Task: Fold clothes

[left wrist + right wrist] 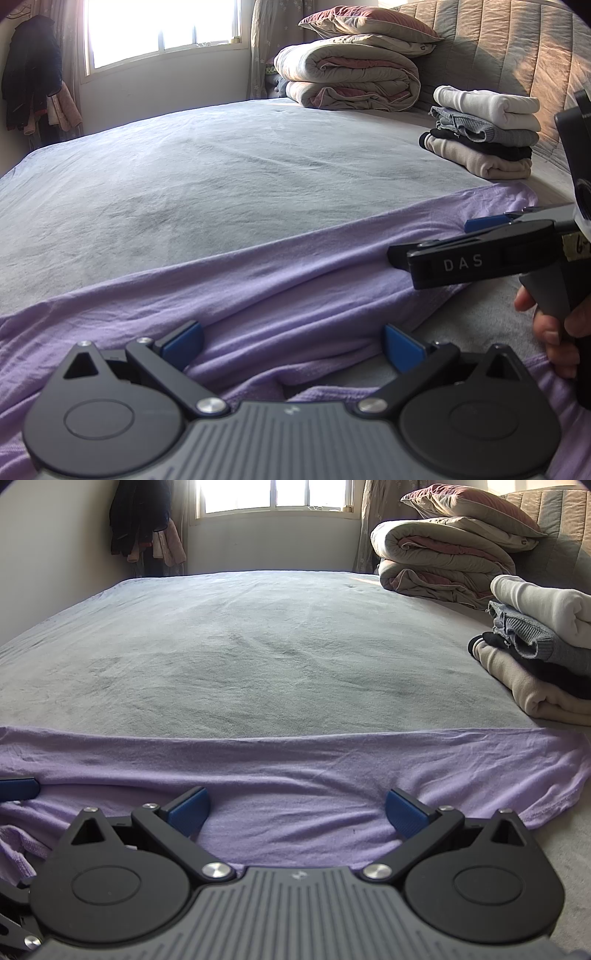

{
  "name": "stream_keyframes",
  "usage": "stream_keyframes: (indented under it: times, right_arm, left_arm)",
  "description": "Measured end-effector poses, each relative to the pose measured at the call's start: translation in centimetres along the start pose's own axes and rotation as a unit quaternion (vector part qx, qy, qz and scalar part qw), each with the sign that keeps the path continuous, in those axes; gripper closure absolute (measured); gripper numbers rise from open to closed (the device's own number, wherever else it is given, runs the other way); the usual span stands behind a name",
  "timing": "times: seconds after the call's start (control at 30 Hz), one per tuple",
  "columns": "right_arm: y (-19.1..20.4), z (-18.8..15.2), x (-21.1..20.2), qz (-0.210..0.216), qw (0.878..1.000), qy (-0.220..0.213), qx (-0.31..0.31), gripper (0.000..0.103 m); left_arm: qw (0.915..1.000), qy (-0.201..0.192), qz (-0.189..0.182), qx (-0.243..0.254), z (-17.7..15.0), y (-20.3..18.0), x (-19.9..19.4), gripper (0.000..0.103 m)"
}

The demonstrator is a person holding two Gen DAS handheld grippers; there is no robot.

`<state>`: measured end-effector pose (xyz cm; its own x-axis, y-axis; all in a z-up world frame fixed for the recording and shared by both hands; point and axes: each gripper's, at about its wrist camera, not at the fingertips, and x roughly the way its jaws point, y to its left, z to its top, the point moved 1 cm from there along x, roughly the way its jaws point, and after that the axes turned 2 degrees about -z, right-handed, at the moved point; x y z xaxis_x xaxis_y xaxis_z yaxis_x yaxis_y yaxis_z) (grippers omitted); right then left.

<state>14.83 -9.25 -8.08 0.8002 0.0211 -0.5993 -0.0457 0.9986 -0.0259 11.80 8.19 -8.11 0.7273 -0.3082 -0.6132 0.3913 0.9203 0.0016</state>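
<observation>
A lilac garment (258, 280) lies spread across the near part of the grey bed sheet (221, 173); it also shows in the right wrist view (295, 768). My left gripper (293, 345) is open and empty, its blue pads low over the wrinkled cloth. My right gripper (297, 810) is open and empty, just above the garment near its right end. In the left wrist view the right gripper (428, 240) comes in from the right over the cloth, held by a hand (554, 325). One blue left fingertip (18, 788) shows at the left edge of the right wrist view.
A stack of folded clothes (484, 133) sits at the bed's right side, also in the right wrist view (543, 646). Folded quilts and a pillow (351, 70) lie at the head. Hanging clothes (29, 74) and a window (162, 29) are beyond the bed.
</observation>
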Motion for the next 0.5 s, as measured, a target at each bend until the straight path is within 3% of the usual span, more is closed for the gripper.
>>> stream_keyframes:
  times: [0.5]
  right_arm:
    - [0.02, 0.01, 0.03, -0.001, 1.0, 0.001, -0.002, 0.0]
  left_arm:
    - [1.0, 0.0, 0.0, 0.0, -0.01, -0.01, 0.0, 0.0]
